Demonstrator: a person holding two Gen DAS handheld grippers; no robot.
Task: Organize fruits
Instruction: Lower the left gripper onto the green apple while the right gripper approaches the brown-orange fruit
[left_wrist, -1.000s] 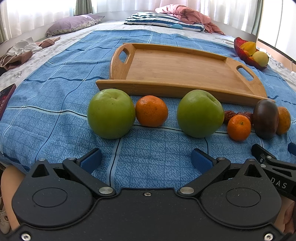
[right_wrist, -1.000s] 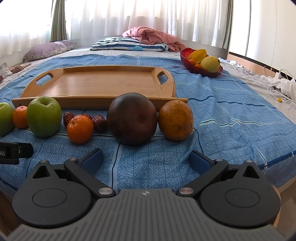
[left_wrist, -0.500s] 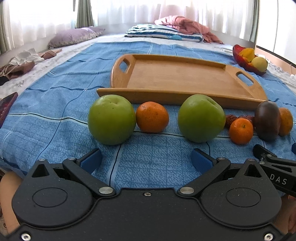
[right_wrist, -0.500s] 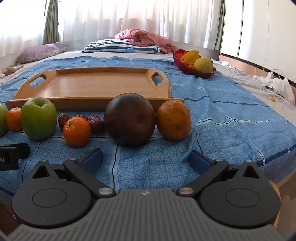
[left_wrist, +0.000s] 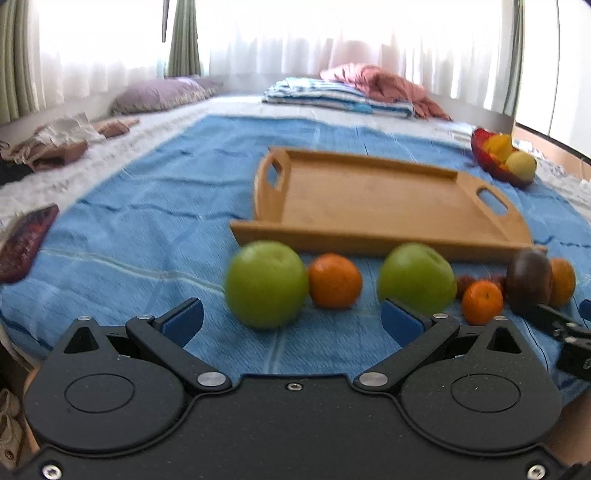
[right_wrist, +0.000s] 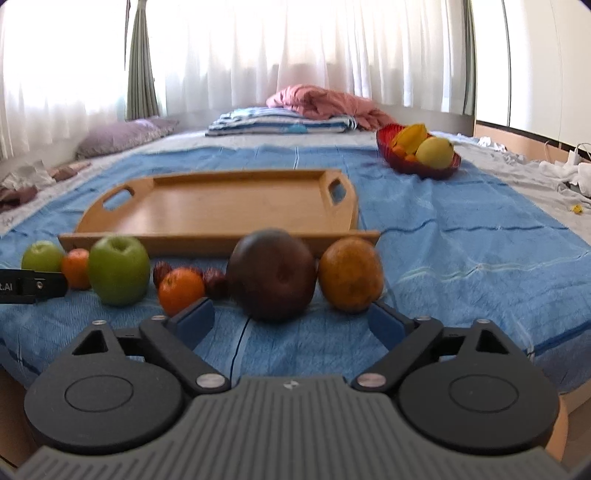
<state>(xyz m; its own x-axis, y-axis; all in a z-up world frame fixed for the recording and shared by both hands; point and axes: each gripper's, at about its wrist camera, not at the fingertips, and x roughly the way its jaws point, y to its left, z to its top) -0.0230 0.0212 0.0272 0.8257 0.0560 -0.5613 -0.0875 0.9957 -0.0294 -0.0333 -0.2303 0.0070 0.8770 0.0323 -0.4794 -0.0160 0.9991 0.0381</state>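
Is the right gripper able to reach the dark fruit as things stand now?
Probably yes. The right gripper is open, the dark fruit lies just ahead of it, and nothing stands between them; its jaws have just been closing slightly, with nothing between them.

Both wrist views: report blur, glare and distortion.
Left wrist view: fruit smeared by motion blur, notably the green apple; curtains blown out white. Right wrist view: milder blur on the dark round fruit; backlit curtains glare; fisheye bends the bed edges.

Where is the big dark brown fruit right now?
In the right wrist view the dark brown fruit sits on the blue blanket, just in front of the wooden tray, between a small orange and a brownish-orange fruit.
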